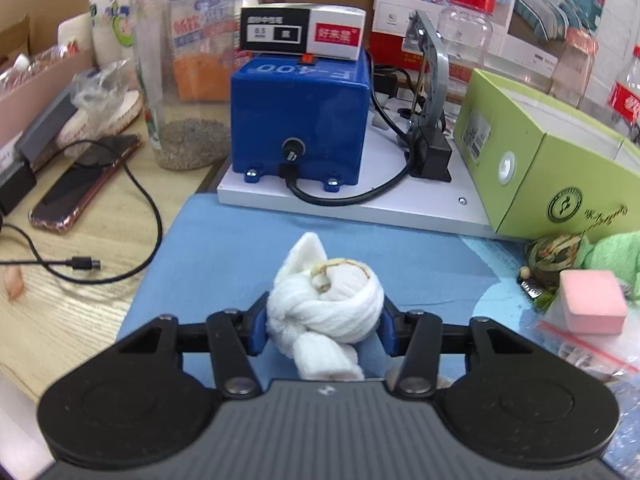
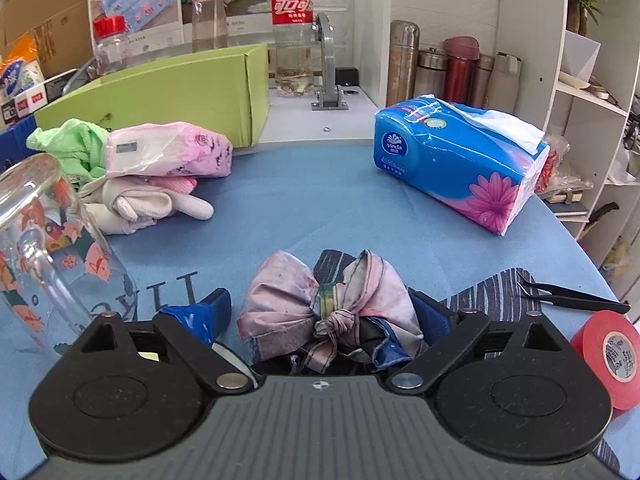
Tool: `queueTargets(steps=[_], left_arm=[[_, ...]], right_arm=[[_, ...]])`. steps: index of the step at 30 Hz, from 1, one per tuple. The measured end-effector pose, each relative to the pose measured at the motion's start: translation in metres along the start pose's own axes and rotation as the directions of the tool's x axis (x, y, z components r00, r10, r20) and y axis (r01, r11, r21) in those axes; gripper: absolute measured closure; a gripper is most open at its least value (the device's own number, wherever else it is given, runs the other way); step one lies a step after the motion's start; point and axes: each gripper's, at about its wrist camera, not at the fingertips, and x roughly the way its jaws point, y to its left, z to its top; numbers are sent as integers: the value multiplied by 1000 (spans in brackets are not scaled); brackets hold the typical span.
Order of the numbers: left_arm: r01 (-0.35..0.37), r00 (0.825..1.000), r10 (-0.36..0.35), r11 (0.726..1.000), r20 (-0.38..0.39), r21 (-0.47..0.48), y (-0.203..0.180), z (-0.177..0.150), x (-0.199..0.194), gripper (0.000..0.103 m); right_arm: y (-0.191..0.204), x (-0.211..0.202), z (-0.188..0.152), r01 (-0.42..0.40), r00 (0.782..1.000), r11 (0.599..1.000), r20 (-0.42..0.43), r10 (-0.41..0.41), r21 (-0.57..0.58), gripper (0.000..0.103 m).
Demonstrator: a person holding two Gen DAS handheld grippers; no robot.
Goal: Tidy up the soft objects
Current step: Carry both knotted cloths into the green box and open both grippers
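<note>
In the left wrist view my left gripper (image 1: 323,320) is shut on a knotted white cloth bundle (image 1: 326,304) over the blue mat (image 1: 224,248); both blue fingertips press its sides. In the right wrist view my right gripper (image 2: 326,312) has its jaws spread wide. A knotted pink patterned cloth bundle (image 2: 320,304) lies between them, against the right finger and clear of the left fingertip (image 2: 212,312). A green cloth (image 2: 76,144), a pink plastic packet (image 2: 168,150) and white gloves (image 2: 140,204) lie piled at the mat's left.
A blue machine (image 1: 300,116) on a white board, a green box (image 1: 552,160), a clear jar (image 1: 180,64), a phone (image 1: 84,184) and cable. A pink sponge (image 1: 592,300). A tissue pack (image 2: 460,160), glass mug (image 2: 48,248), red tape roll (image 2: 608,352), black tweezers (image 2: 576,296).
</note>
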Motion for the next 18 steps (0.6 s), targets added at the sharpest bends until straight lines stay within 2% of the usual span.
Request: queueTargets(steps=[2, 4, 8, 11, 14, 18], left_arm=[[7, 1000, -7, 1000, 2, -21, 5, 1, -7, 52], [8, 1000, -7, 1000, 26, -18, 8, 2, -21, 52], [86, 994, -84, 996, 75, -22, 11, 12, -57, 52], [153, 983, -151, 988, 107, -9, 5, 27, -76, 52], [213, 970, -212, 977, 121, 2, -10, 52, -82, 52], [236, 960, -243, 970, 140, 64, -50, 93, -75, 52]], right_arm=[[-2, -8, -3, -10, 1000, 1000, 13, 10, 1, 44], [-6, -16, -4, -42, 999, 999, 22, 41, 29, 48], [-8, -37, 2, -59, 996, 998, 74, 57, 23, 50], [-6, -51, 20, -94, 987, 995, 129, 91, 16, 50], [1, -54, 51, -129, 975, 992, 181, 128, -8, 49], [19, -34, 110, -164, 960, 983, 215, 178, -83, 49]])
